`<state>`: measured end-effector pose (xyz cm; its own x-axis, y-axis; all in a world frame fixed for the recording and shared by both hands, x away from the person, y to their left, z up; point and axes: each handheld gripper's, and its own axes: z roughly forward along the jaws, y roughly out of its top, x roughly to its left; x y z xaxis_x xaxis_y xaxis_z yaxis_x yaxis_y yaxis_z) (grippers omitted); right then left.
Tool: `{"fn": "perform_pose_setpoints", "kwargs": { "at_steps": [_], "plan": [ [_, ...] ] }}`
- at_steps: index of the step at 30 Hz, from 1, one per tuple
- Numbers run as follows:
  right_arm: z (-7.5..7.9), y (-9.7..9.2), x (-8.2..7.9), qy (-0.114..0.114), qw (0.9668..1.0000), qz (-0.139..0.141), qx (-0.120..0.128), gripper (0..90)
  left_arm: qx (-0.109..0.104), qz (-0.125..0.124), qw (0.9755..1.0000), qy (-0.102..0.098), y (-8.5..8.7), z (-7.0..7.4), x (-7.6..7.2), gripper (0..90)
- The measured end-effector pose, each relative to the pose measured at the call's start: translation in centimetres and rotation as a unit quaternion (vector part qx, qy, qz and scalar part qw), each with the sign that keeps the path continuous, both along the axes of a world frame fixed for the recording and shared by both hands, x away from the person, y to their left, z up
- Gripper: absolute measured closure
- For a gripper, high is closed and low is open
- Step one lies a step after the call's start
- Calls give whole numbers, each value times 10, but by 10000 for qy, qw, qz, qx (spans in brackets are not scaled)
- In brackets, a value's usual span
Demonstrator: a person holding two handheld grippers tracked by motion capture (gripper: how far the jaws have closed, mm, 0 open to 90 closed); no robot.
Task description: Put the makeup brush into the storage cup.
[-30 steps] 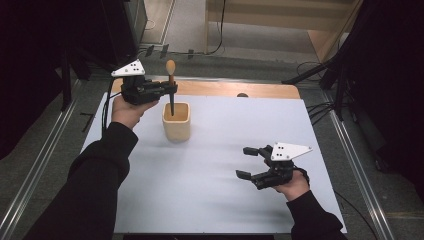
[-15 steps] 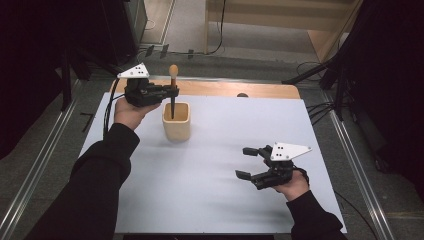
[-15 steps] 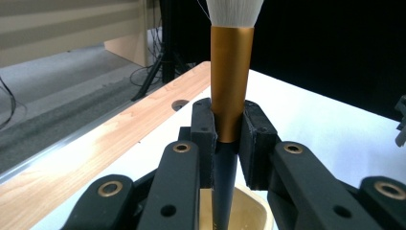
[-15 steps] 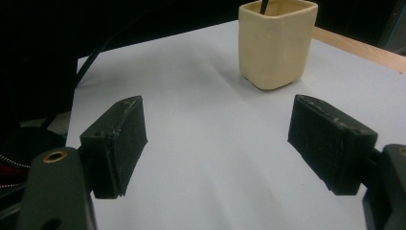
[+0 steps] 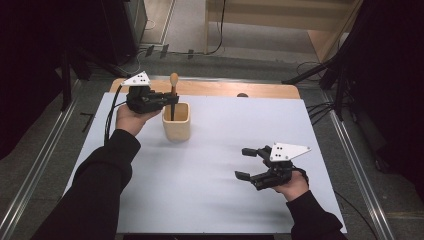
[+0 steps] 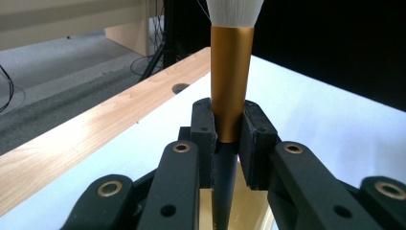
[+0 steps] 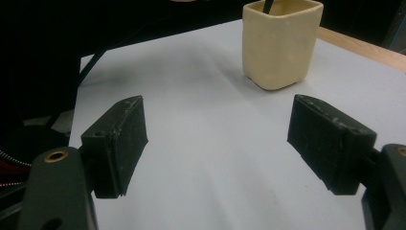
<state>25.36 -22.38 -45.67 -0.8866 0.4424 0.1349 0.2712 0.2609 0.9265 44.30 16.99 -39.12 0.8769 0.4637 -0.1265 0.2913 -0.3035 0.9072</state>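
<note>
High view: left gripper [image 5: 169, 99] clamped on the upright makeup brush with black handle and gold ferrule [image 5: 173, 98], lower end inside the cream square cup [image 5: 176, 129] on the white table [image 5: 220, 200]; right gripper [image 5: 246, 163] spread wide, well apart. Left gripper view: pads [image 6: 205, 132] pinching the brush at the ferrule's base — white bristles on top. Right gripper view: jaws gaping, nothing between — cup beyond.
</note>
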Motion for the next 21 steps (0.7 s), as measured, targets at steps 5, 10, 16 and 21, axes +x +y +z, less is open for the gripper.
{"fn": "perform_pose_setpoints", "kwargs": {
  "at_steps": [5, 10, 16, 21],
  "plan": [
    [0, 0, 0, 5, 10000, -3, 4, 226, 3, 11, 10000, 18, 0, -3, -1, 787],
    [0, 0, 0, -7, 10000, 3, 2, 226, -19, 135, 9995, 280, 3, -7, 3, 688],
    [1, -1, 0, -11, 10000, -3, 0, 226, 107, 343, 9976, 593, 10, -8, 5, 187],
    [1, 0, 0, -5, 10000, -8, -6, 226, 164, 290, 9976, 610, 14, -4, 2, 153]
  ]
}}
